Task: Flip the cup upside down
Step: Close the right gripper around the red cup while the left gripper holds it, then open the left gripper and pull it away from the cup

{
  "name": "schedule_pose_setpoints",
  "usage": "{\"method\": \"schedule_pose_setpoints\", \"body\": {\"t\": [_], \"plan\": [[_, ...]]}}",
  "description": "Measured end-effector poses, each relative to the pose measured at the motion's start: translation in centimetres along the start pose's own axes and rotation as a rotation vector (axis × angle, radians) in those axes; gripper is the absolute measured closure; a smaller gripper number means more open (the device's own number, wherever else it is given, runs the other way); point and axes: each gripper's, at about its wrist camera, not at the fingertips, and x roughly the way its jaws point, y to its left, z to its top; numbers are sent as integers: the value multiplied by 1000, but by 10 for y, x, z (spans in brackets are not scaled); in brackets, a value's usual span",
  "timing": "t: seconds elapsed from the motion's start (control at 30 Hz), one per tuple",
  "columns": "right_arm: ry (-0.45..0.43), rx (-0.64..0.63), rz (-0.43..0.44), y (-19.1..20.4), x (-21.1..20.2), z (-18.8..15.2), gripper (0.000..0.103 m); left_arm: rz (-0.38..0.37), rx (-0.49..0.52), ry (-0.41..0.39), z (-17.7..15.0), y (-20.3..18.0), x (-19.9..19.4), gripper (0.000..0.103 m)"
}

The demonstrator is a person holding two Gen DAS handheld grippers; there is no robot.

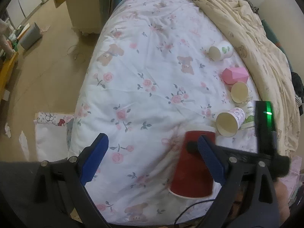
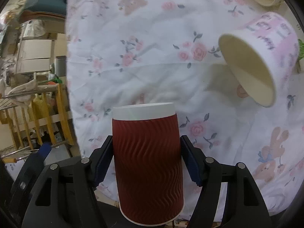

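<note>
Being gripped by the right gripper (image 2: pixel 146 157), its fingers (image 2: pixel 103 159) clenched on the ribbed wall, the red cup (image 2: pixel 147 163) is being held above the bed (image 2: pixel 152 57), base fwd; flip approx. midway, setting-down w/ rim down remaining; left gripper (image 1: pixel 152 159) is being kept spread, empty.

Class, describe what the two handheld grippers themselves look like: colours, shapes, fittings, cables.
The left gripper and right gripper share black angular frames, silver pivot bolts and ribbed blue finger pads. A thin black cable trails below, and a black unit with a green light stands nearby.
</note>
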Motion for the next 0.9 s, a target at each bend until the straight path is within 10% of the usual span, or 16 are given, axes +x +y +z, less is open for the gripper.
{"method": "schedule_pose_setpoints", "body": {"t": [0.9], "plan": [[-537,-207,132,-55,-160,-77,32,35,258,-117,-29,-52,-6,10]]}}
